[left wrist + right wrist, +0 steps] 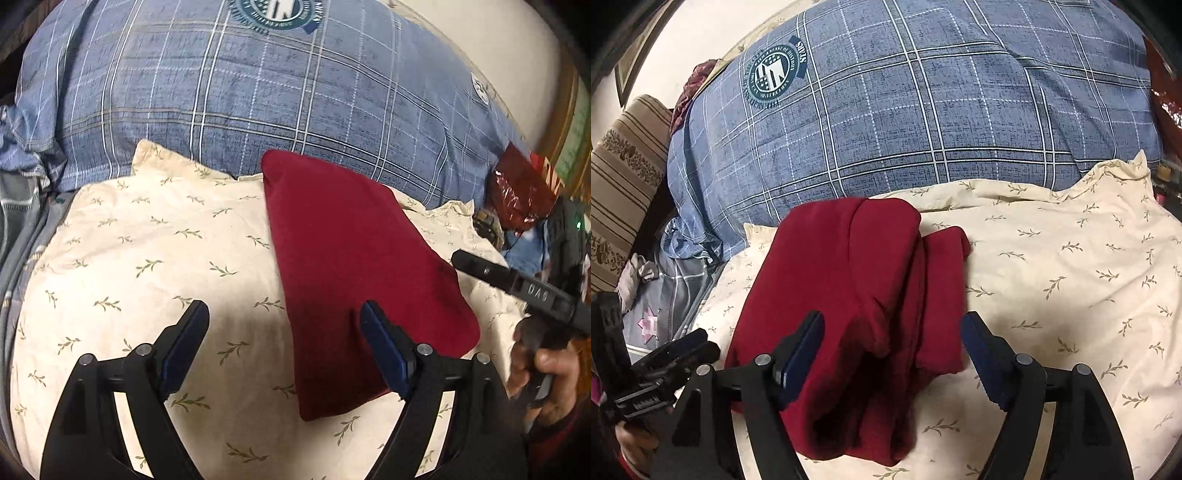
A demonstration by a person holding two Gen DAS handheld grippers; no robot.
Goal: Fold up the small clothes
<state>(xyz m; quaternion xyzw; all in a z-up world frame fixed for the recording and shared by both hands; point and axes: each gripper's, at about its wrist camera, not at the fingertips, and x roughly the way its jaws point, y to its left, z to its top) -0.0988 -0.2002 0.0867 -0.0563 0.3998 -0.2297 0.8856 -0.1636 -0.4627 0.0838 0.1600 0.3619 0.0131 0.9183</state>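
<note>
Both wrist views are cutting off the gripper bodies at the bottom edge; only the fingers and blue pads are showing.

Left gripper [282,321]: jaws standing wide apart, gripping nothing. Its right finger is sitting over the near edge of the red garment [354,266]; can't tell if it's touching the cloth. It's pointing down at an angle toward the bed.

Right gripper [892,334]: jaws spread wide, released, with the red garment [864,295] lying under and between them, pads not pressing it. In the left wrist view the right gripper [517,280] is poking in from the right edge, a hand [543,373] wrapping its handle, mostly cropped.

The garment is lying folded in a thick bundle on the cream leaf-print sheet [147,258], layered edges showing in the right wrist view.

Beyond it, a blue plaid duvet [258,92] with a round crest is bulging up. Far right of it, a red crinkly bag [517,192] and clutter, too blurred to identify. Cream wall [498,37] behind.
</note>
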